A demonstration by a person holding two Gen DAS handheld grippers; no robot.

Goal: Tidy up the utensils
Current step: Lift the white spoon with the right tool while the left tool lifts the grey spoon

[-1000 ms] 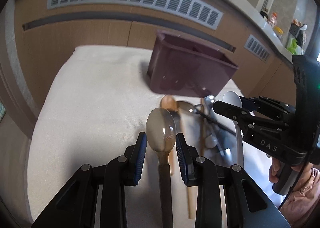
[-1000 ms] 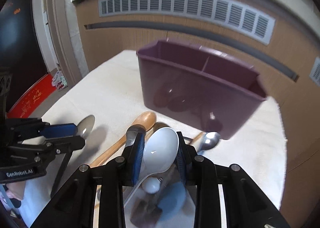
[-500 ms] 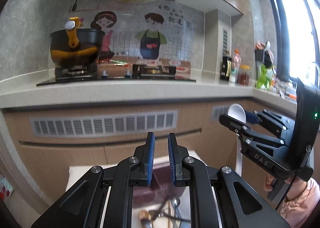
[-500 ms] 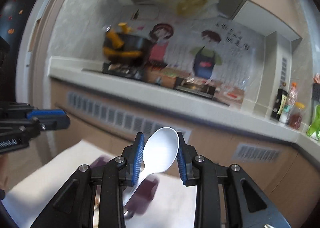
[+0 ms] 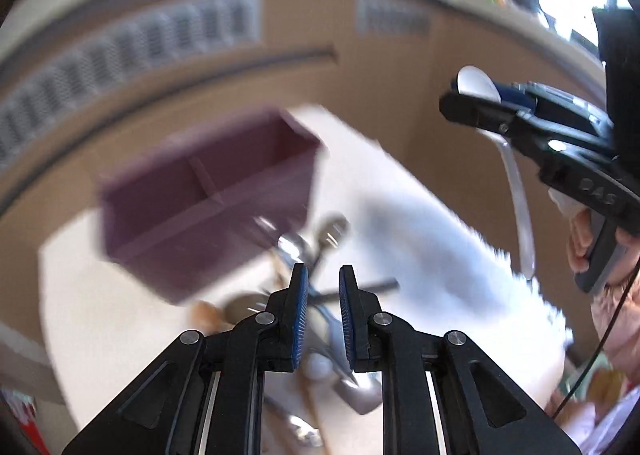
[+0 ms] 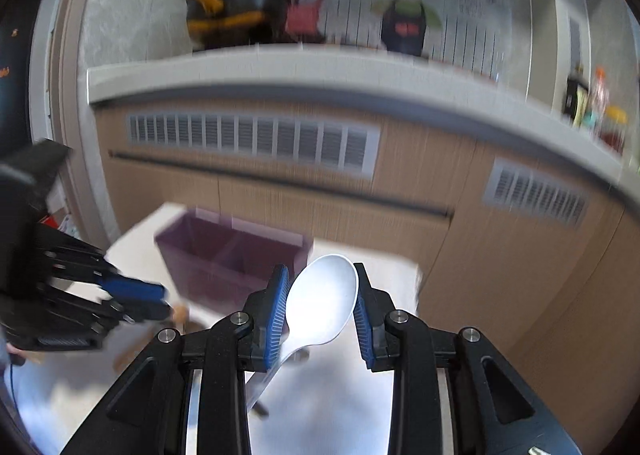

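Above the table, my right gripper (image 6: 321, 309) holds the white spoon (image 6: 324, 307); left gripper (image 5: 323, 307) narrow, empty; next, lower it into the purple caddy (image 6: 224, 255).

left hand-held gripper (image 5: 323, 293) tilted down | purple bin (image 5: 208, 199) back in view

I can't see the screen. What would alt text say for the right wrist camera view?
Right gripper holds a white spoon by its bowl, above a cloth-covered table. Beyond it stands a purple divided bin; the left gripper enters from the left, blurred.
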